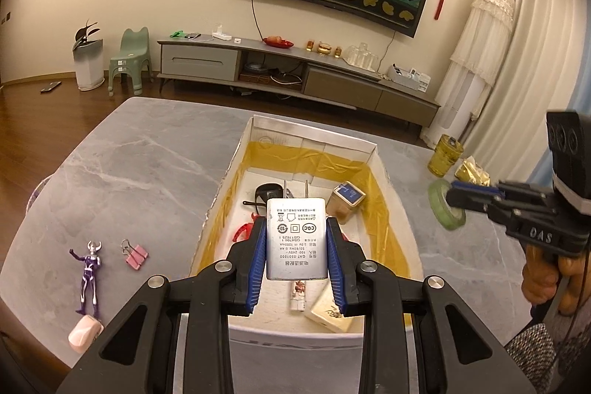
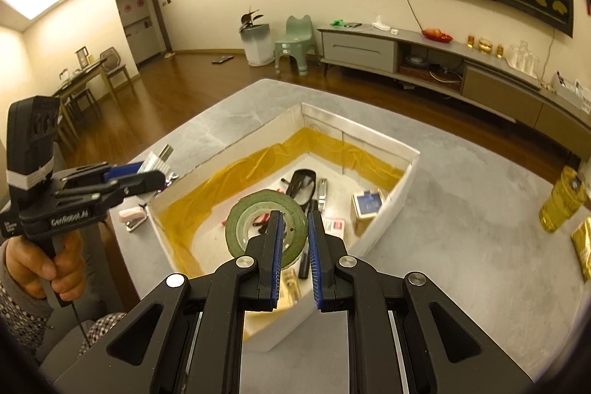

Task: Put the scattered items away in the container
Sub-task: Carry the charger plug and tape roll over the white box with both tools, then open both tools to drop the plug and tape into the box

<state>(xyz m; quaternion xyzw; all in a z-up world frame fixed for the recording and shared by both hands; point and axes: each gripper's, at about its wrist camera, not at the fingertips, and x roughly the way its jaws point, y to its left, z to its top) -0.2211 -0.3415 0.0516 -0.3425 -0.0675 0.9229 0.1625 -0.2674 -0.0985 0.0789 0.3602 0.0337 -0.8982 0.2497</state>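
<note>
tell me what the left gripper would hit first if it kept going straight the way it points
The left gripper, shut on the white charger, points down into the white box. Going straight on, the charger's prongs would probably meet the black sunglasses on the box floor first, though depth is hard to judge.

White charger (image 1: 296,239), clamped in left hand-held gripper (image 1: 296,246): label upside down toward camera; readable "CCC" mark, circled "10", "GB4706.1", "GB17625.1", "100-240V~", "50/60Hz 0.4A", "5.0V 1000mA", "GAT-0501000"; remaining lines Chinese characters, too small to read.

Left hand-held gripper body, right wrist view: white "GenRobot.AI" on side.

Right hand-held gripper (image 1: 456,198) body, left wrist view: letters reading "DAS", inverted.
</note>
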